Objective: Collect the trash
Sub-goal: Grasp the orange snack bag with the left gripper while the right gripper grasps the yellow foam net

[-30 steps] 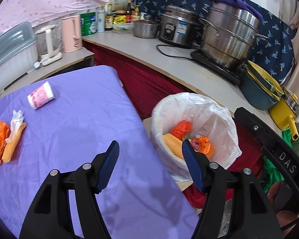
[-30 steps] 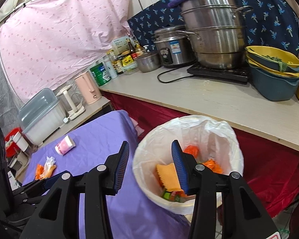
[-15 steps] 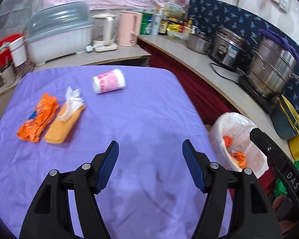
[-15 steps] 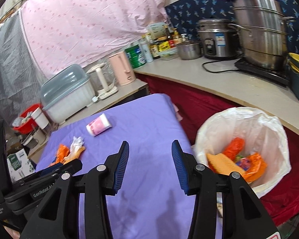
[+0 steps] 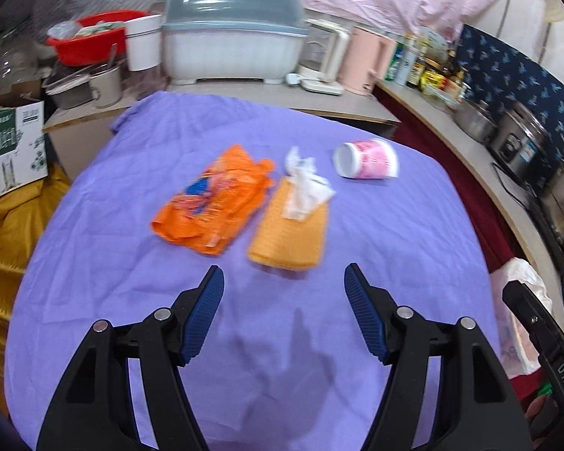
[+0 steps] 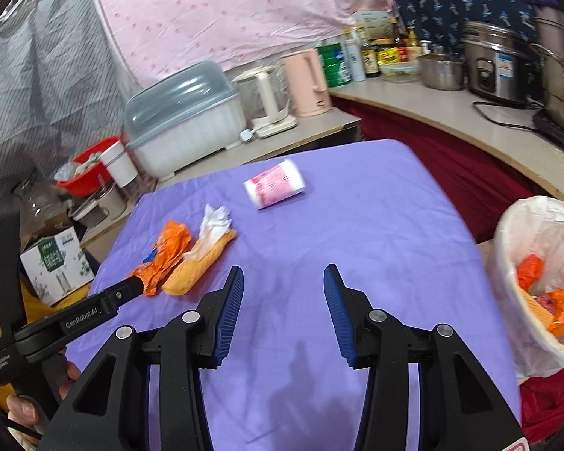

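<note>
Jaws stand apart and empty on both tools: the left gripper [image 5: 284, 314] spreads wider than the right gripper [image 6: 283, 314], and each hangs over bare purple cloth with nothing between its blue pads. That purple tablecloth [image 6: 357, 233] is the largest surface; its near half is open, its far edge meets a grey counter [image 5: 282, 97], and its right edge drops beside a dark red skirt. Off that right edge stands the white-lined trash bin [image 6: 507, 233], already holding orange scraps; the picture border cuts it off in both views. On the cloth's far half lie an orange wrapper [image 5: 214, 203], just beside it a yellow sponge [image 5: 289, 233] with a crumpled white tissue [image 5: 304, 184] resting on its far end, and, apart to the right, a pink paper cup [image 5: 366, 158] tipped on its side. All are blurred. In the right wrist view the left tool's finger hides the wrapper's near end.
</note>
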Demonstrator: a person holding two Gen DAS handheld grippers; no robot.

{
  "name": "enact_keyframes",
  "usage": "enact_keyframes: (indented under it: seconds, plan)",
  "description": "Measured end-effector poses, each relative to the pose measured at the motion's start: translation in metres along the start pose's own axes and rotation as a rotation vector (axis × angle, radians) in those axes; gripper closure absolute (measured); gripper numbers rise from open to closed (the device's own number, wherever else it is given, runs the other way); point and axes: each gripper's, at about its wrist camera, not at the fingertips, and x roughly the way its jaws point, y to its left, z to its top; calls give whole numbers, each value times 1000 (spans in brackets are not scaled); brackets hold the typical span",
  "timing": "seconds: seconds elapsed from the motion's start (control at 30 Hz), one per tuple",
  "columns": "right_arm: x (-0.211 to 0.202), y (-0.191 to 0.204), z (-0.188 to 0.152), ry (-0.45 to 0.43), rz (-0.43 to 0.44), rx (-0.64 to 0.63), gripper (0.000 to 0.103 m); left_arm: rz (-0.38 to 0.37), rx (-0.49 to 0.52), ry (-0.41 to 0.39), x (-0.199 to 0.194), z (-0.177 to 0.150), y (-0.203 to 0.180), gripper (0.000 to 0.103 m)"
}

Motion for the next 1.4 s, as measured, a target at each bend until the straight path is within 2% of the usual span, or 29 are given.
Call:
enact_keyframes:
  seconds: [0.2, 0.33, 0.53, 0.9, 1.0, 1.07, 1.1, 1.13, 1.23, 1.4]
  plan:
    - [39, 36, -6, 68, 48, -36, 59, 47, -49, 17, 19, 8, 44, 40]
    - [68, 55, -8, 112, 71, -52, 59, 63, -71, 36, 35, 15, 62, 35]
    - [106, 72, -10, 168, 106, -48, 59, 73, -79, 59, 61, 24, 76, 25]
    - [155, 85, -11, 227, 146, -9, 59, 45, -88, 116, 101, 32, 79, 26]
    - [164, 84, -12, 242, 161, 10, 62, 43, -75, 127, 107, 30, 75, 33]
    - [167, 83, -15, 255, 169, 15, 74, 45, -65, 125, 107, 30, 72, 38]
    - [169, 83, -16, 264, 176, 19, 87, 42, -55, 123, 107, 29, 69, 47]
    - [169, 82, -18, 269, 179, 21, 90, 38, -46, 127, 107, 29, 67, 55]
    - [161, 79, -20, 259, 176, 20, 92, 29, -32, 128, 102, 27, 61, 64]
    - [138, 66, -21, 224, 154, 24, 93, 10, -15, 120, 90, 20, 50, 69]
